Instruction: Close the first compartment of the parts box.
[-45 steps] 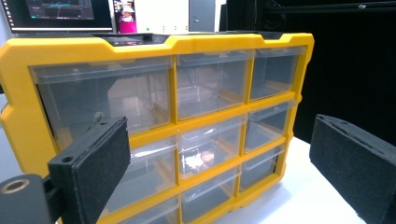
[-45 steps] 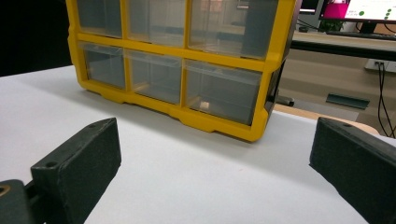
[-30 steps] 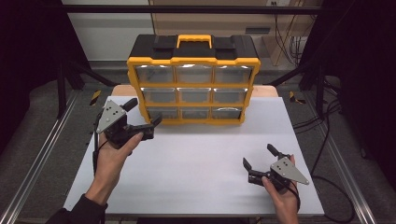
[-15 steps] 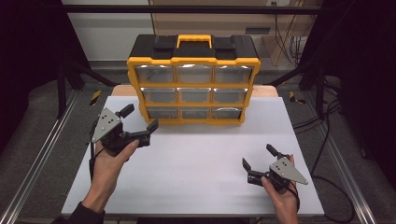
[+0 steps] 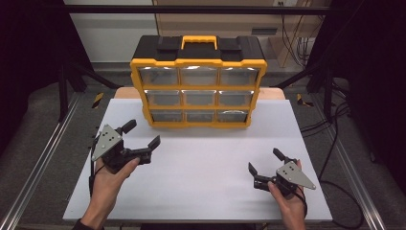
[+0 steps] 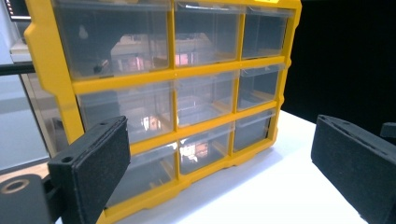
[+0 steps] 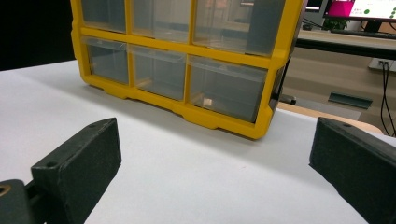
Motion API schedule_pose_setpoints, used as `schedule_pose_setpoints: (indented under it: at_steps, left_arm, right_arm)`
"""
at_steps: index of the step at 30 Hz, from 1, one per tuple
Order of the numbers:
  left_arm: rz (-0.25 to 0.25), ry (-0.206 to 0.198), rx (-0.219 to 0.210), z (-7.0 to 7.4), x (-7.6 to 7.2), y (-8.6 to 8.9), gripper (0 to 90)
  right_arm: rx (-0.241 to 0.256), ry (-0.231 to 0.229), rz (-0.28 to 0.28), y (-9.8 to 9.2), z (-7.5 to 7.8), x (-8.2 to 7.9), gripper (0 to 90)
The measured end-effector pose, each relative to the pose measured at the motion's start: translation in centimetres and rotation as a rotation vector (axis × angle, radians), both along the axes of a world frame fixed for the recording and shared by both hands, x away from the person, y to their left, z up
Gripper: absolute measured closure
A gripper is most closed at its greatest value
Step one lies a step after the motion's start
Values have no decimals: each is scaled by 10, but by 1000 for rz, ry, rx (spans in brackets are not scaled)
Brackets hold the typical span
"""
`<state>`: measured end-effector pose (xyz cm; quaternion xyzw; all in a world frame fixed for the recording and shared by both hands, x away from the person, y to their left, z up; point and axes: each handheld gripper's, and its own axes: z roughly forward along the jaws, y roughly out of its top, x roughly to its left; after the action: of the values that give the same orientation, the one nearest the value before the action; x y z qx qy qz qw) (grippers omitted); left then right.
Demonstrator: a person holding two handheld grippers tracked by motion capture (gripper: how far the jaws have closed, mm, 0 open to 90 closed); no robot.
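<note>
Yellow frame: the yellow-and-black plastic drawer cabinet with nine clear drawers (image 5: 198, 88) stands upright at twelve o'clock on the white table (image 5: 201, 191), drawer fronts turned toward me so any drawer can be pulled straight out.
Drawers: three rows of three, all pushed in flush; through the clear fronts I cannot tell for sure what lies inside.
Left claw (image 5: 141, 137): I hold it at nine o'clock, jaws spread wide and holding nothing, aimed at the cabinet's lower-left drawers, near them but not touching.
Left claw's own view: the cabinet front (image 6: 173, 93) stands close between my two black pads (image 6: 91, 163), which I judge suits lining up on a drawer lip.
Right claw (image 5: 265, 165): I hold it at five o'clock near the table's front edge, jaws wide and empty, well apart from the cabinet, parked where it stays out of the left one's path.
Right claw's own view: the bottom-right corner of the cabinet (image 7: 224, 93) sits ahead across bare table.
Step in hand, as I judge it: approach to a drawer, nothing grasped yet.
</note>
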<state>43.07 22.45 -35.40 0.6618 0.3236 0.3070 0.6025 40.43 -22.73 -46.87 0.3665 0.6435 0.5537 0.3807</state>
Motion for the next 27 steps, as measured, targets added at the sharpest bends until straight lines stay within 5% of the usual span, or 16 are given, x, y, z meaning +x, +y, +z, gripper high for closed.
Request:
schedule_pose_setpoints:
  at_steps: [27]
  left_arm:
    - [7, 51, 3, -54, -15, 24, 39]
  right_arm:
    - [-6, -2, -4, 0, -1, 0, 23]
